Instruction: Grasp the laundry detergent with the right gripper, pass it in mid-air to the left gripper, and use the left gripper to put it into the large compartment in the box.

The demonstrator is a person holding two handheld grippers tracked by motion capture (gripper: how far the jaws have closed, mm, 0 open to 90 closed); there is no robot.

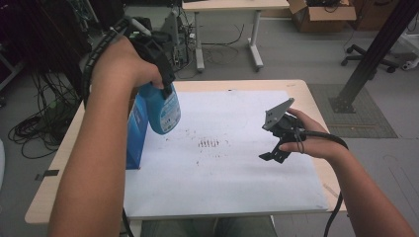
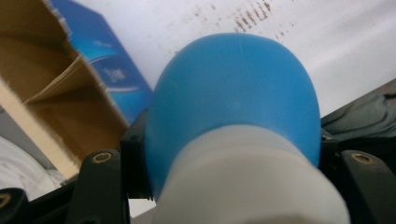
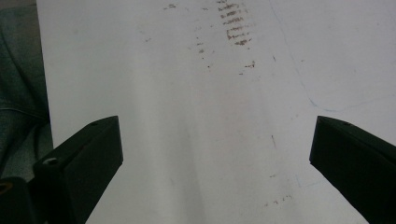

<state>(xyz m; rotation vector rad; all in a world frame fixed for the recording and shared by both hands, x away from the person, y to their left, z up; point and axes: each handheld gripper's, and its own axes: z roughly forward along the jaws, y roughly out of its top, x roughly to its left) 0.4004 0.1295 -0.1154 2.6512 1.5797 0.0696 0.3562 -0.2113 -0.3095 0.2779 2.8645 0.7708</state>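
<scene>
Above the box (image 1: pixel 137 133) at table-left, left gripper (image 1: pixel 165 79) clamps the bottle (image 1: pixel 163 111) at its white neck, held off the sheet (image 1: pixel 222 163). Base points down toward the stains (image 1: pixel 208 143), long axis near upright, slightly tilted. Right gripper (image 1: pixel 274 153) hovers, jaws wide, empty. Best lift straight and keep the grip firm at the neck.

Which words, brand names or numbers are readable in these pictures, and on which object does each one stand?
No text can be read.
Blue bottle, held in the left gripper: its label shows pale print, too blurred to read.
Blue box: white marks on its side, too blurred to read.
White sheet: dark smudges and specks, no letters.
Right gripper: no marking visible.
</scene>
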